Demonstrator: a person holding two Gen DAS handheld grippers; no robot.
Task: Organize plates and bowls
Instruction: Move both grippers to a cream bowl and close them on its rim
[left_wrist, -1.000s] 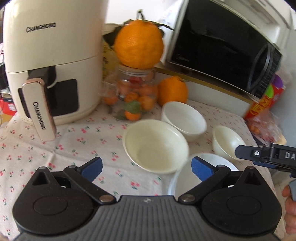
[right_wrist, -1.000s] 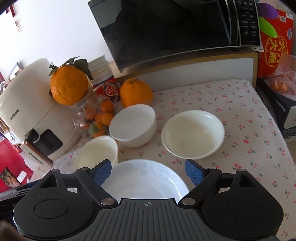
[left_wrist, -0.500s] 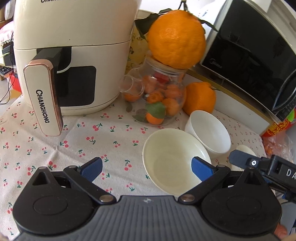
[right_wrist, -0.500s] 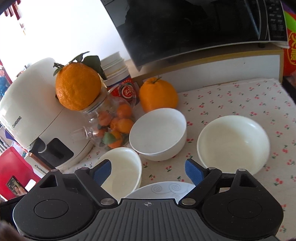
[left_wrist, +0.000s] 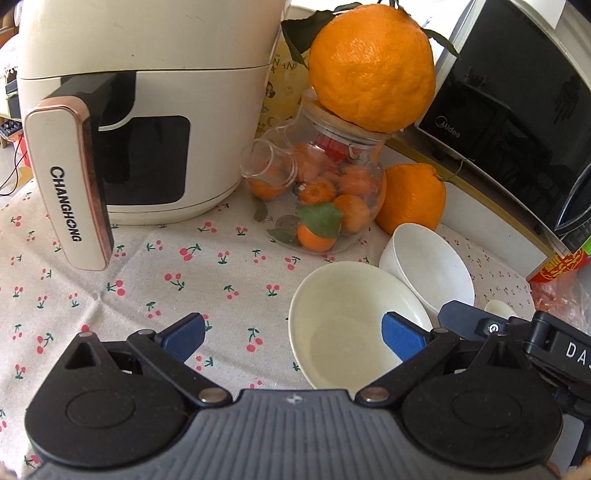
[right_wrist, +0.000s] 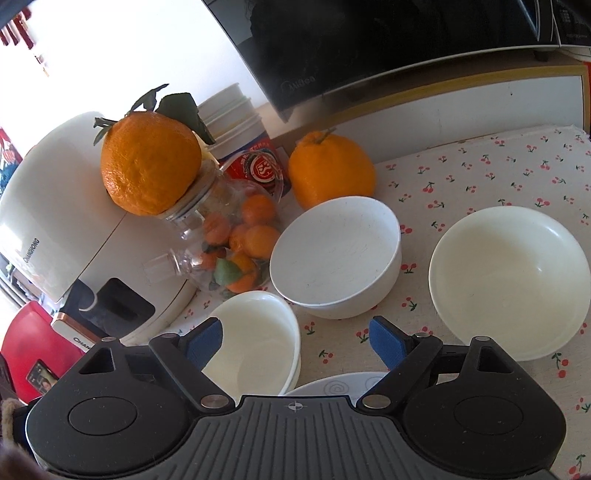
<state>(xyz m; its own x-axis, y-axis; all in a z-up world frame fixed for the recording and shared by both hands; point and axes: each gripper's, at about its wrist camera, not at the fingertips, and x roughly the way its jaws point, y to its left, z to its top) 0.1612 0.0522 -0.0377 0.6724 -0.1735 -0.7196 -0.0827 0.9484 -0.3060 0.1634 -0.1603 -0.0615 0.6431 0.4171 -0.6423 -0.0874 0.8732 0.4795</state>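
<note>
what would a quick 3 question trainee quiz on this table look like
1. True or false: the big orange sits on the glass jar.
2. How many bowls show in the right wrist view? A two, B three, C five.
3. Fill in: the plate at the bottom edge bears ___ marks.

Key: 1 true. 2 B: small bowl, deep white bowl, wide bowl. 3 spiral.

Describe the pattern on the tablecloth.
Small red cherries with green stems on the cream cloth tablecloth, clearest in the left wrist view.
</note>
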